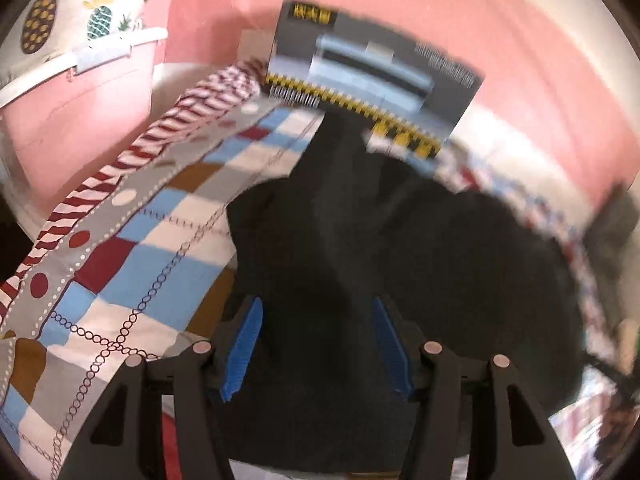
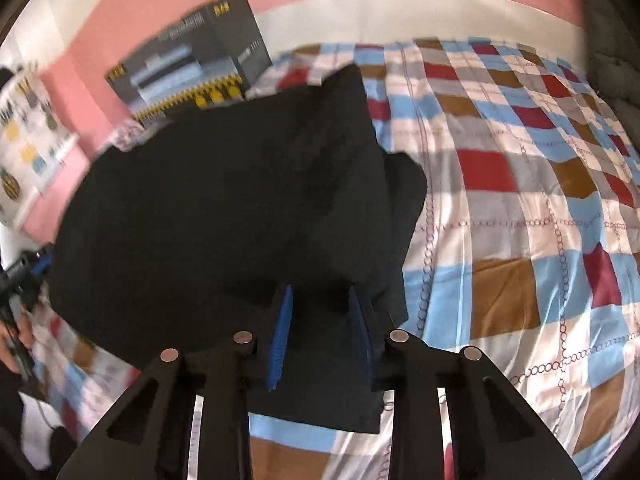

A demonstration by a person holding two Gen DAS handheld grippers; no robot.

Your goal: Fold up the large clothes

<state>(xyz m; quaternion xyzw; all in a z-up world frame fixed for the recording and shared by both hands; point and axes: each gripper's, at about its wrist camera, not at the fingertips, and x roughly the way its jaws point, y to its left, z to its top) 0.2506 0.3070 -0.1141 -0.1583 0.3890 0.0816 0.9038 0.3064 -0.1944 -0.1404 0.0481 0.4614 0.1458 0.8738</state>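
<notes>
Evidently mid-fold, the black garment (image 2: pixel 224 208) fills the centre of both frames, draped over the checked bedspread (image 2: pixel 520 208) with a grey printed box (image 2: pixel 188 64) at upper left in the right wrist view. The left gripper (image 1: pixel 316 340) and right gripper (image 2: pixel 318 332) each show jaws parted around dark cloth, though whether either truly pinches fabric cannot be told. To fold well, both should probably take matching edges, lift evenly, and lay the cloth flat without dragging the bedspread.

both wrist views look close down, sharing the black garment (image 1: pixel 360 260).
</notes>
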